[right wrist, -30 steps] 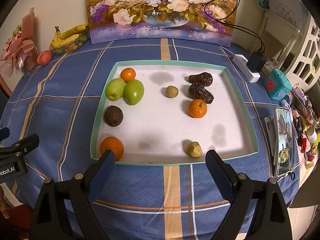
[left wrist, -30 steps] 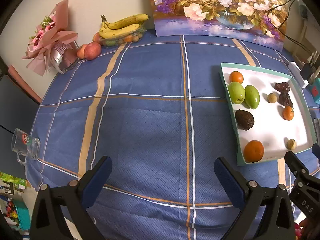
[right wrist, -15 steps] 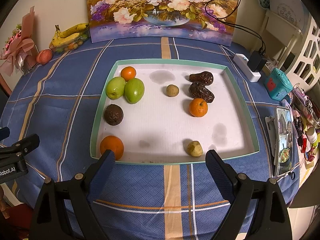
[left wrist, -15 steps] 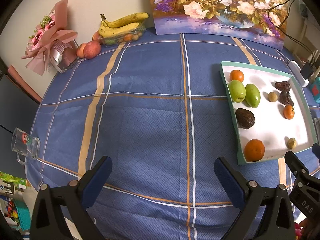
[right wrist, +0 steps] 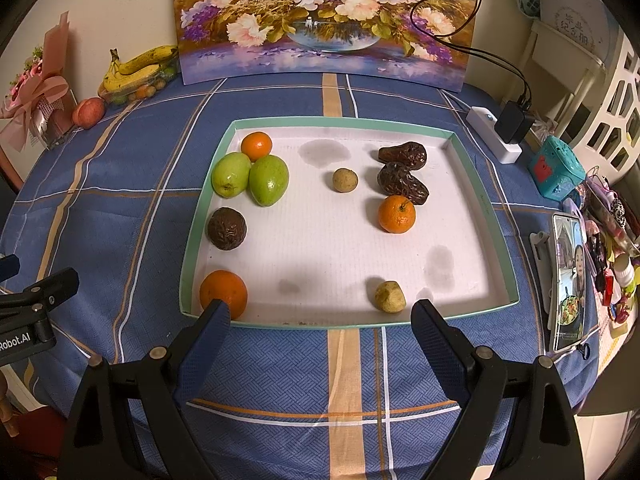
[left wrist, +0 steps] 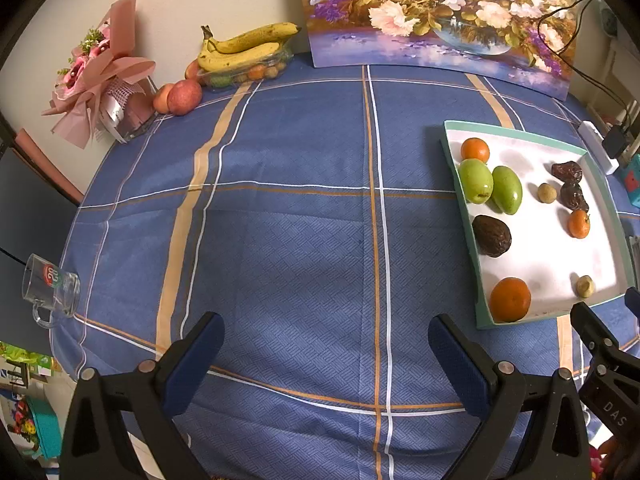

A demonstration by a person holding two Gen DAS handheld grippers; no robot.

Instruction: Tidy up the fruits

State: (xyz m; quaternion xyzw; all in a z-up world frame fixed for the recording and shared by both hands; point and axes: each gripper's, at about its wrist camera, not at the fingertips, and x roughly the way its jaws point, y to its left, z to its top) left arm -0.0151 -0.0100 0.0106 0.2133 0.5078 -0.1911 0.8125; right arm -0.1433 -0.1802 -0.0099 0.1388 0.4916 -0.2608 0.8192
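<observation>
A white tray with a green rim (right wrist: 484,208) (left wrist: 464,200) lies on the blue tablecloth. It holds two green fruits (right wrist: 250,178), three oranges (right wrist: 224,292) (right wrist: 256,146) (right wrist: 397,214), a dark wrinkled fruit (right wrist: 227,228), two brown dates (right wrist: 402,168) and two small tan fruits (right wrist: 345,180) (right wrist: 390,297). My right gripper (right wrist: 320,316) is open and empty at the tray's near edge. My left gripper (left wrist: 324,332) is open and empty over bare cloth, left of the tray.
Bananas on a clear box of fruit (left wrist: 244,50) and an apple (left wrist: 184,96) sit at the back left by a pink bouquet (left wrist: 100,76). A glass mug (left wrist: 50,288) lies at the left edge. A flower painting (right wrist: 320,20) leans on the wall. A power strip (right wrist: 494,140) and a phone (right wrist: 566,280) are on the right.
Both grippers have shifted very slightly; the tray sits a little farther in the views. Nothing was grasped or moved.
</observation>
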